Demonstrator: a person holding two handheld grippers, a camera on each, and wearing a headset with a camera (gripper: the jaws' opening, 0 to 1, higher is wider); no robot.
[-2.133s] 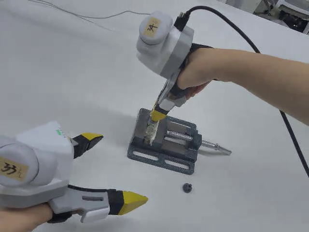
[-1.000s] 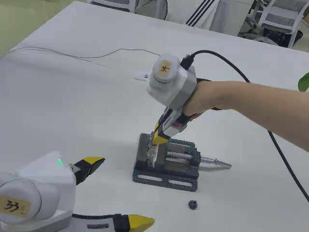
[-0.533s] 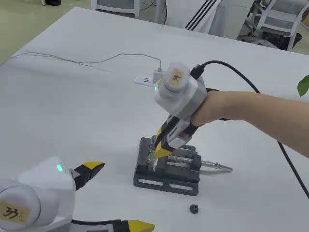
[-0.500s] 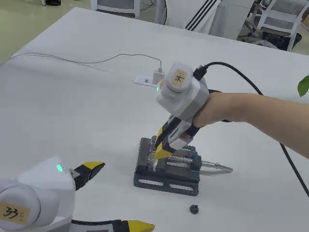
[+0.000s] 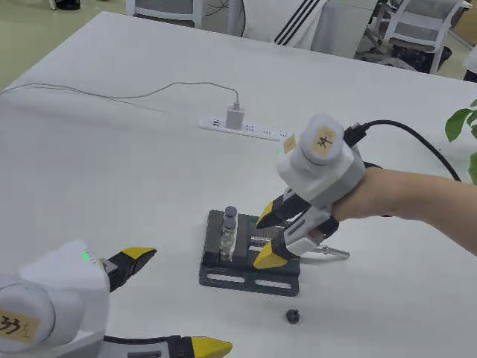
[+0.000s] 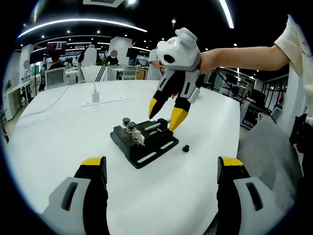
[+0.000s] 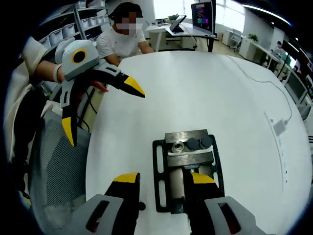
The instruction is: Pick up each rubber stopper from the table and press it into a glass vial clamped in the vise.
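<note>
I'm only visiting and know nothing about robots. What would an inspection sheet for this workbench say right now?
Surface: white table, flat and matte.
Job's things: vise mid-table, clamping glass vials topped with dark stoppers; one loose stopper on the table on the near side of the vise.
Clutter: nothing seen.
Grippers: right gripper open and empty, just above the vise; left gripper open and empty, at the near left.
Cables: black cable from the right gripper; white cable running to a power strip.
Surroundings: chairs beyond the table, plant leaves at the right.
</note>
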